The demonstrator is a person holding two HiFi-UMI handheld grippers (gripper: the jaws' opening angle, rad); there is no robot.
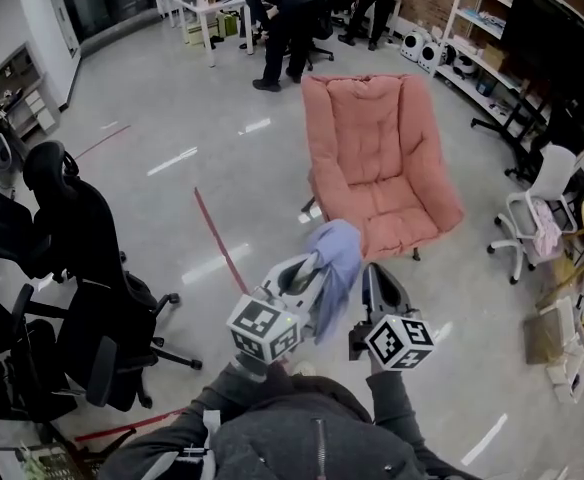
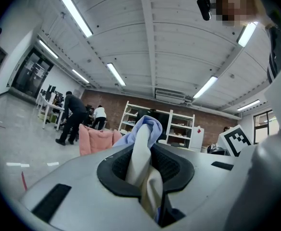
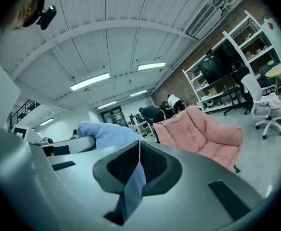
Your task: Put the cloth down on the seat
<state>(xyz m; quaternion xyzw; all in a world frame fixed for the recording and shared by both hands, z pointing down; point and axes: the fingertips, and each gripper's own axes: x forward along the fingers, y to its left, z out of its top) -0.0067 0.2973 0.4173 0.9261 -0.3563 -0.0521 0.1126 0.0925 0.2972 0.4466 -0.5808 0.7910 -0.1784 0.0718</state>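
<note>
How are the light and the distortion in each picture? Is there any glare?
Head view: even light, white streaks of glare on the glossy grey floor, edges bowed. Left gripper view: strong fisheye, dark corners, bright ceiling strip lights. Right gripper view: same fisheye; the pink padded chair is sharp.

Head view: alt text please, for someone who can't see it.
The left gripper and right gripper pinch a light blue cloth above the floor, short of a pink padded chair. People stand beyond it.
</note>
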